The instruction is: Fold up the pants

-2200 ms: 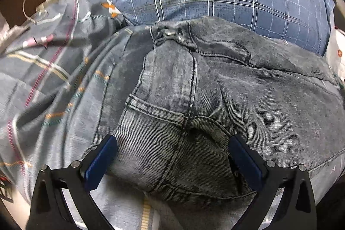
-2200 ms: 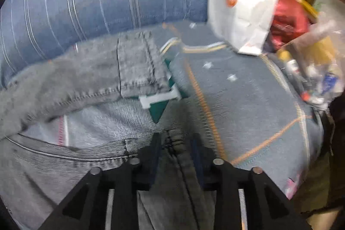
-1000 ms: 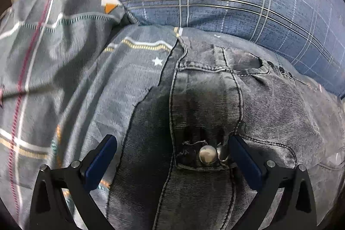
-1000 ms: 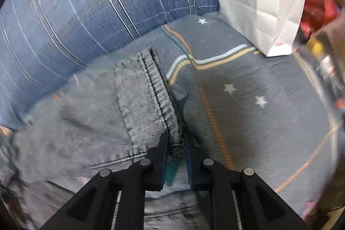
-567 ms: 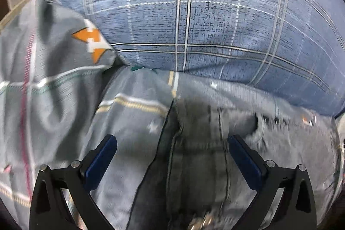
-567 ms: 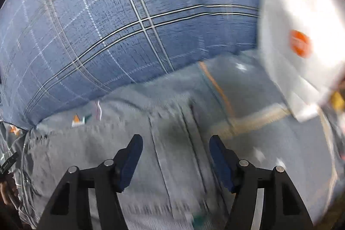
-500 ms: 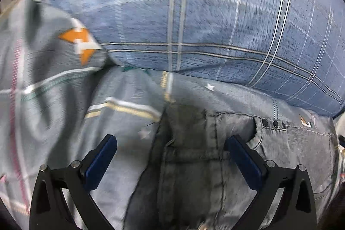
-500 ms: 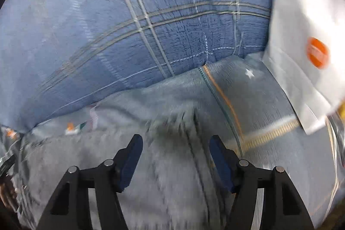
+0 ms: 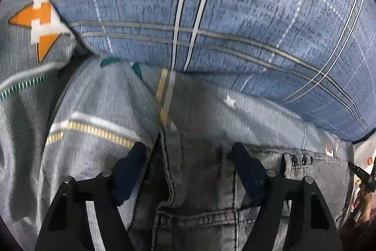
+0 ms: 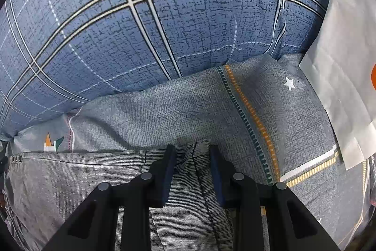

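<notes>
Grey denim pants (image 9: 204,192) lie flat on the bed, their far edge near the pillow. In the left wrist view my left gripper (image 9: 189,152) points down over the pants' far left corner. Its jaws are closing, with the stitched side edge and some denim between them, and the pads (image 9: 131,166) stand apart from the cloth. In the right wrist view my right gripper (image 10: 191,155) straddles the far right corner of the pants (image 10: 188,192). Its jaws are closing too, and a raised fold with a seam sits between the narrow fingers (image 10: 168,168).
A big blue plaid pillow (image 10: 164,27) fills the far side just beyond the pants. The grey patterned bedsheet (image 10: 188,109) shows between pillow and pants. A white paper bag (image 10: 345,91) lies at the right. A bunched grey quilt with an orange mark (image 9: 35,22) is at the left.
Both grippers moved toward the pillow, up to the pants' far edge. The right one let go of the hem, opened wide and has narrowed again. The left jaws have narrowed.
</notes>
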